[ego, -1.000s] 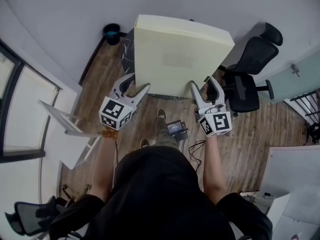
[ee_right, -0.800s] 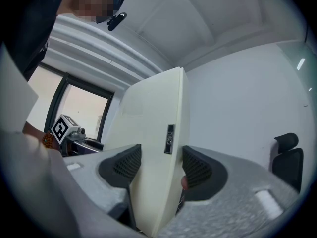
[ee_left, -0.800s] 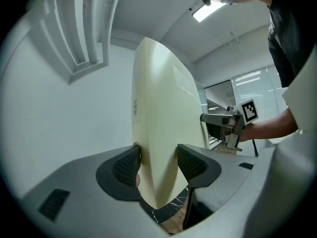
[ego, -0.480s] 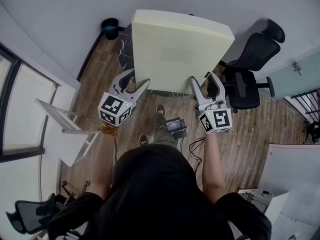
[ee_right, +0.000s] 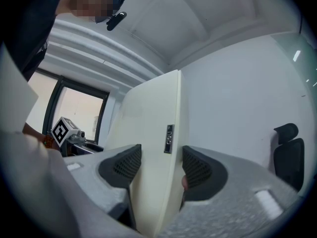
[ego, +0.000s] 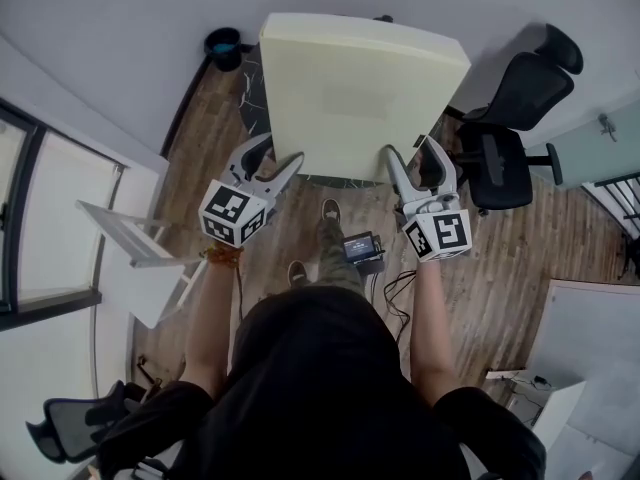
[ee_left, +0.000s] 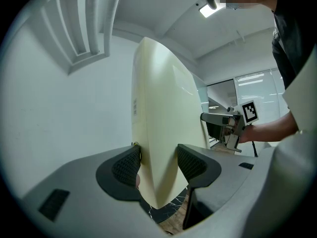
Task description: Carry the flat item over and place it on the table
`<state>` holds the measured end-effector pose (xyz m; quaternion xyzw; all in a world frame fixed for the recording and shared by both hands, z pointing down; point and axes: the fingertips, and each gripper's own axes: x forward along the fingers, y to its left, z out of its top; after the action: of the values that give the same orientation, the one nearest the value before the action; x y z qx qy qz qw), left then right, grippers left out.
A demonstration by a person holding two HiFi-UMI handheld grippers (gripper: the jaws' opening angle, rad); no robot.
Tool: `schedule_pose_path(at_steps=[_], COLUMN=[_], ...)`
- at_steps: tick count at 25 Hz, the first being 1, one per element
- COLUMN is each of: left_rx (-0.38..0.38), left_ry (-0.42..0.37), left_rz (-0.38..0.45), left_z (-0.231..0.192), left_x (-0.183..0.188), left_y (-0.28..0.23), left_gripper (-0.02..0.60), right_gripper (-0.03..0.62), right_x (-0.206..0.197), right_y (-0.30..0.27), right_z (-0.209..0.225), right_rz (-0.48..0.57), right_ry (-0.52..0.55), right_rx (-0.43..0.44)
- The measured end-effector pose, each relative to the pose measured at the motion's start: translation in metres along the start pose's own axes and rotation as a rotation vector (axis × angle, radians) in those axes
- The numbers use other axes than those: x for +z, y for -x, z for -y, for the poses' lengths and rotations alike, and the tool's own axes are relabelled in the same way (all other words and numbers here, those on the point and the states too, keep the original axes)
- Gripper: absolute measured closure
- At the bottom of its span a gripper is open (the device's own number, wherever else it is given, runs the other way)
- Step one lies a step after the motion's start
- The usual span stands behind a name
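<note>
While each claw grips its near edge, the pale yellow board is held out in front of the person.

In the head view the left gripper bites the board's near left corner and the right gripper its near right corner, both narrowed onto the board's thickness with the ribbed pads pressed to either face. The board hides most of a dark, white-veined table; I cannot tell whether the two touch. The right gripper view shows a small dark label on the board's edge, its print too small to read. The left gripper view shows faint grey print on the edge, also unreadable. Each gripper's cube carries black-and-white square markers. A black office chair stands to the right of the table and a black bin at its far left, on the wooden floor.
</note>
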<state>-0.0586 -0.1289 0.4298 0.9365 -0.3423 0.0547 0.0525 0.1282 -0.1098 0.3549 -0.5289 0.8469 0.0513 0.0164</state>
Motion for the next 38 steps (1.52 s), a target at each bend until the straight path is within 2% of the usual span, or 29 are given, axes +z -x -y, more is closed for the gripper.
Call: schedule_pose_path(at_steps=[23, 38], left_rx=[-0.031, -0.04], left_ry=[0.065, 0.093], left_rz=[-0.074, -0.181], left_z=[-0.014, -0.029], left_x=[-0.032, -0.05], left_y=[-0.039, -0.069], left_gripper=[0.344, 0.344], right_gripper=[0.338, 0.339], right_x=[-0.043, -0.086], right_y=[-0.02, -0.041], right_z=[0.032, 0.06], right_rz=[-0.061, -0.147], right_ry=[-0.082, -0.188], right_rx=[-0.02, -0.006])
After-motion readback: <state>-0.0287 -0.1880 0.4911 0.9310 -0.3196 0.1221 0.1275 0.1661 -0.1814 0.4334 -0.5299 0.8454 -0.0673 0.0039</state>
